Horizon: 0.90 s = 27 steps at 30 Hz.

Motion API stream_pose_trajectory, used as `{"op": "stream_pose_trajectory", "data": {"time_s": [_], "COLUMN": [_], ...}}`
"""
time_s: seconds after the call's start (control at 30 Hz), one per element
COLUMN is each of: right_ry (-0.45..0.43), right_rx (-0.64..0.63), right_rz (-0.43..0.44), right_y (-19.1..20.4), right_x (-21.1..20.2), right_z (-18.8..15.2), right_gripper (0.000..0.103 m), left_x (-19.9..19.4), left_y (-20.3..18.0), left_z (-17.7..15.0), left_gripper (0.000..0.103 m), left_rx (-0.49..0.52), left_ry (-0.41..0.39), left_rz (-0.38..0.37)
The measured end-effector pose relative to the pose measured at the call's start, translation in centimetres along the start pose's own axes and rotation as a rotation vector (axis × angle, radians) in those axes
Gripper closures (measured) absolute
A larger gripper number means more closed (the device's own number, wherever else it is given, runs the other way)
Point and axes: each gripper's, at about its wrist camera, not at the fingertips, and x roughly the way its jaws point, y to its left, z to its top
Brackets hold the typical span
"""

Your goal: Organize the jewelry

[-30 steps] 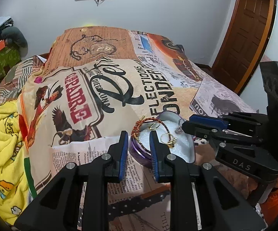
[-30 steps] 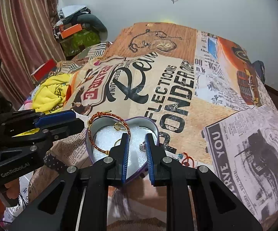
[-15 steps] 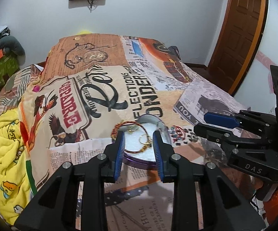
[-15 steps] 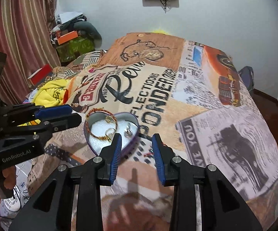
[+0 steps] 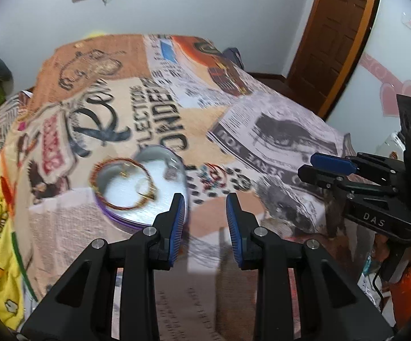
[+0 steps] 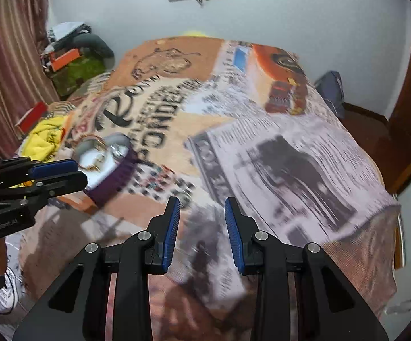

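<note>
Purple box (image 5: 145,196) released (jewelry inside); both grippers' fingers (image 5: 177,221) now spread.

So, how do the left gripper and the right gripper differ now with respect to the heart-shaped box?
The left gripper sits beside the heart-shaped box, one fingertip overlapping its rim in view; the right gripper is over bare bedspread, farther from it. Shared: both are open and empty.

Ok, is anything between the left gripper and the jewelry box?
Nothing visible. The left gripper is open and empty, with the box just ahead to its left on bare bedspread; the right gripper is off to the other side.
</note>
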Motion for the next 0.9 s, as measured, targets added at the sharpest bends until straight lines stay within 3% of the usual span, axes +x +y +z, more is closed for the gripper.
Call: {"op": "stream_pose_trajectory", "data": {"time_s": [0.37, 0.77, 0.83, 0.9], "right_ry": [0.089, 0.151, 0.142, 0.139], "right_rx": [0.02, -0.035, -0.049, -0.048], "right_rz": [0.079, 0.125, 0.114, 0.115], "right_y": [-0.6, 1.7, 1.9, 1.9], "right_x": [3.0, 7.1, 7.1, 7.1], "right_z": [-1.3, -0.2, -0.2, -0.1], "right_gripper": [0.073, 0.074, 0.084, 0.085], "left_x": [3.2, 3.8, 3.8, 3.9], "left_y": [-1.1, -0.5, -0.5, -0.5], "left_z": [-1.4, -1.6, -1.6, -1.6], "left_gripper": [0.074, 0.074, 0.074, 0.074], "left_rx": [-0.003, -0.011, -0.009, -0.008], "left_ry": [0.081, 0.082, 0.081, 0.083], "left_rz": [-0.035, -0.042, -0.043, -0.046]}}
